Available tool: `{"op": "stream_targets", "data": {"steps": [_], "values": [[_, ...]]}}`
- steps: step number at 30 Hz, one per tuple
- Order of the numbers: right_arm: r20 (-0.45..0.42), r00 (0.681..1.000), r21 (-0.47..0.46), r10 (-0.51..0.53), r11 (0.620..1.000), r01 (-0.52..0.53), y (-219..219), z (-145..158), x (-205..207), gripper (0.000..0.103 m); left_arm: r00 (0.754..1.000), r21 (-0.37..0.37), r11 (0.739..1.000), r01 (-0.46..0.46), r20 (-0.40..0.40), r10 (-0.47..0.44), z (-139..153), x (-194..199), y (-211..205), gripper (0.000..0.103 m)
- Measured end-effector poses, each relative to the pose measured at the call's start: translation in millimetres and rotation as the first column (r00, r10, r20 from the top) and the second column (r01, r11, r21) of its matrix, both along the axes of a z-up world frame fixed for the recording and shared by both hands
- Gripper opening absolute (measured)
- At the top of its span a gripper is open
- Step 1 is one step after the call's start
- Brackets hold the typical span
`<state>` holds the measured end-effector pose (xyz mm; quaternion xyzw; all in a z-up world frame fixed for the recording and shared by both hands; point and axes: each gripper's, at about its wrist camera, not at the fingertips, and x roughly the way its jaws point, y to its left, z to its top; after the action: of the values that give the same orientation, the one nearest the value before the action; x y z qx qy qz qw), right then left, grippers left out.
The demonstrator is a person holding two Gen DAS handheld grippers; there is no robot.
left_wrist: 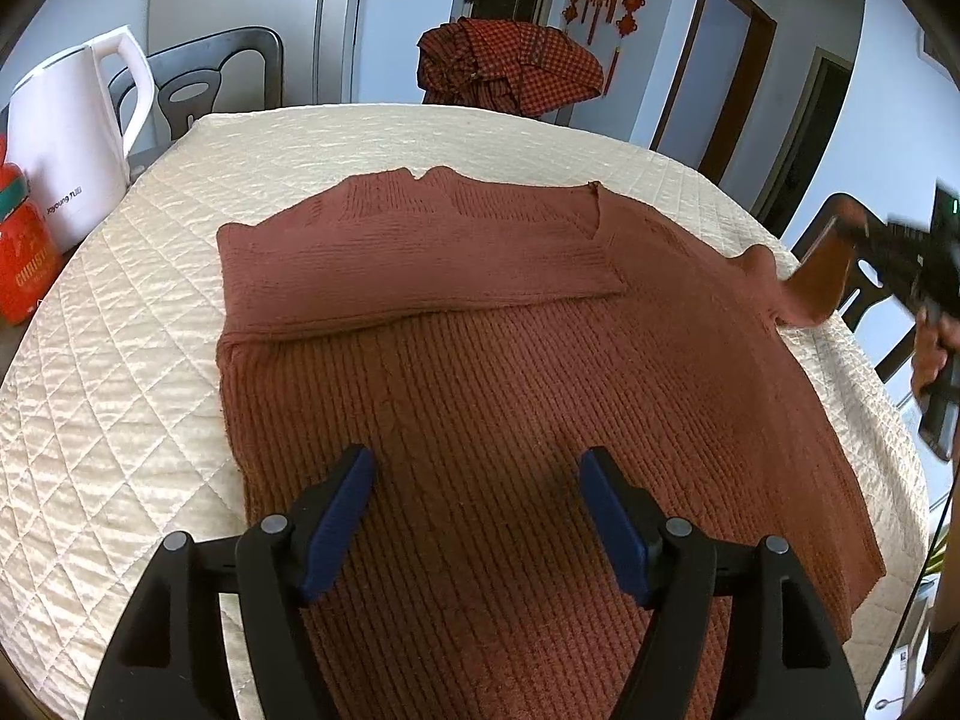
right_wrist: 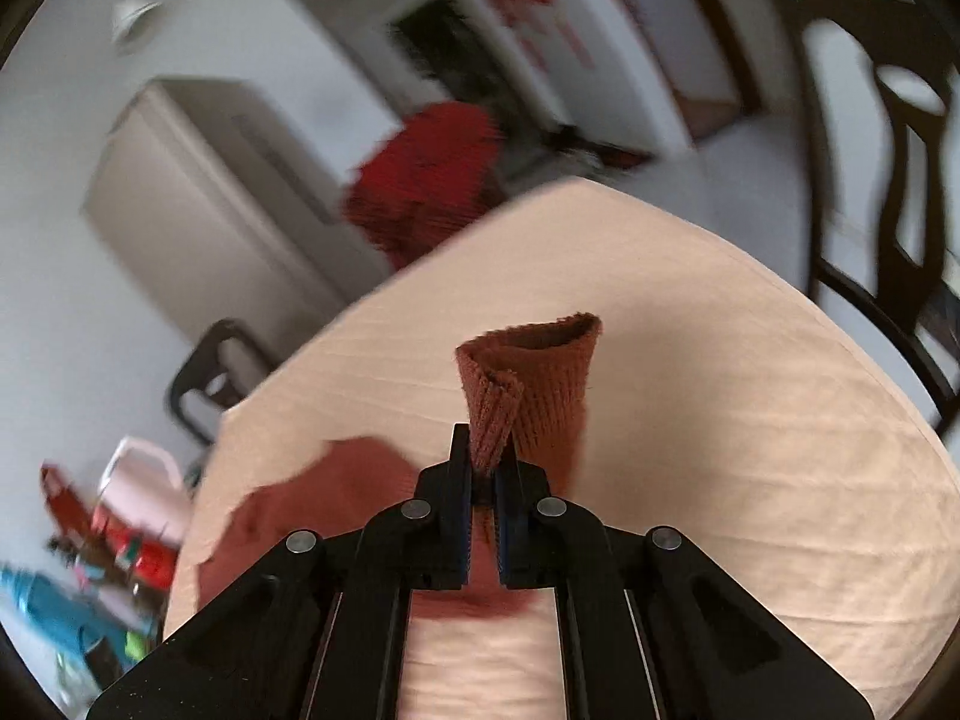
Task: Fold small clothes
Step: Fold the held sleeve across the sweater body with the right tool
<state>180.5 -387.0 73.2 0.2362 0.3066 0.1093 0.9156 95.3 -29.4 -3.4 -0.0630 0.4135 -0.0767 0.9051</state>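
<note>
A rust-brown knitted sweater (left_wrist: pixel 510 372) is spread on a cream quilted table cover (left_wrist: pixel 120 312). One sleeve (left_wrist: pixel 420 264) is already folded across the chest at the far side. The left gripper (left_wrist: pixel 474 480) is held over the near part of the sweater body, jaws wide apart, nothing between the blue pads (left_wrist: pixel 342 516); only knit is seen beneath. At the right edge the other sleeve's cuff (right_wrist: pixel 534 384) is pinched in the right gripper (right_wrist: pixel 483 468), jaws clenched on the bunched knit, cuff end lifted clear of the cover and sticking out past the fingertips. The right-wrist view is blurred. A white kettle (left_wrist: pixel 72 138) stands far left, off the cover. A red checked cloth (left_wrist: pixel 510 66) is draped behind the table.
</note>
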Motion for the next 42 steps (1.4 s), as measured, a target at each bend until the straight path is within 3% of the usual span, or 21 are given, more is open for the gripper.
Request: {"op": "stream_targets", "data": {"steps": [5,10,14,15,17,19,22,27,32,33,35,37,39,40,42], "values": [[0.04,0.969,-0.073,0.243,0.968,-0.24,97,21,11,0.005,1.0,-0.02,1.0,0.0,0.003,0.0,0,-2,4,0.074],[-0.076,0.896,-0.129,0.438,0.886,-0.445,185,-22,17,0.006,1.0,-0.037,0.999,0.003,0.004,-0.002,1,-2,7,0.074],[-0.253,0.821,-0.13,0.512,0.823,-0.554,217,-73,18,0.013,1.0,-0.053,0.999,0.005,0.005,-0.005,1,-2,10,0.074],[-0.258,0.817,-0.132,0.515,0.819,-0.558,219,-75,16,0.019,1.0,-0.058,0.998,0.006,0.005,-0.006,1,-2,10,0.074],[-0.23,0.81,-0.121,0.539,0.81,-0.573,211,-71,5,0.02,1.0,-0.065,0.998,0.008,0.006,-0.008,2,-2,12,0.074],[-0.19,0.812,-0.112,0.552,0.809,-0.576,198,-61,-5,0.02,1.0,-0.08,0.997,0.017,0.004,-0.017,6,-1,12,0.074],[-0.141,0.839,-0.115,0.525,0.833,-0.541,171,-49,-19,0.02,0.998,-0.148,0.988,0.054,0.029,-0.05,21,5,11,0.074],[-0.16,0.886,-0.098,0.434,0.887,-0.452,141,-58,-17,0.02,0.992,-0.141,0.985,0.097,0.092,-0.084,47,35,-5,0.074],[-0.169,0.899,-0.051,0.405,0.907,-0.418,123,-66,-21,0.02,0.991,-0.144,0.981,0.13,0.026,-0.128,37,96,-27,0.073],[-0.169,0.899,-0.049,0.405,0.907,-0.418,121,-66,-21,0.02,0.991,-0.13,0.983,0.133,0.01,-0.132,32,103,-31,0.071],[-0.169,0.9,-0.051,0.401,0.909,-0.414,119,-67,-23,0.02,0.988,-0.088,0.985,0.147,-0.025,-0.15,22,118,-42,0.051],[-0.171,0.902,-0.055,0.396,0.91,-0.41,114,-69,-23,0.02,0.987,-0.058,0.988,0.146,-0.061,-0.15,11,126,-49,0.037],[-0.178,0.901,-0.059,0.395,0.91,-0.41,110,-71,-23,0.02,0.988,-0.039,0.988,0.148,-0.048,-0.15,10,126,-53,0.022],[-0.183,0.902,-0.064,0.391,0.911,-0.407,110,-73,-23,0.02,0.986,-0.051,0.986,0.157,-0.044,-0.159,12,126,-54,0.008],[-0.202,0.908,-0.08,0.366,0.918,-0.388,108,-77,-22,0.02,0.986,-0.08,0.983,0.165,-0.017,-0.167,20,125,-54,0.008]]}}
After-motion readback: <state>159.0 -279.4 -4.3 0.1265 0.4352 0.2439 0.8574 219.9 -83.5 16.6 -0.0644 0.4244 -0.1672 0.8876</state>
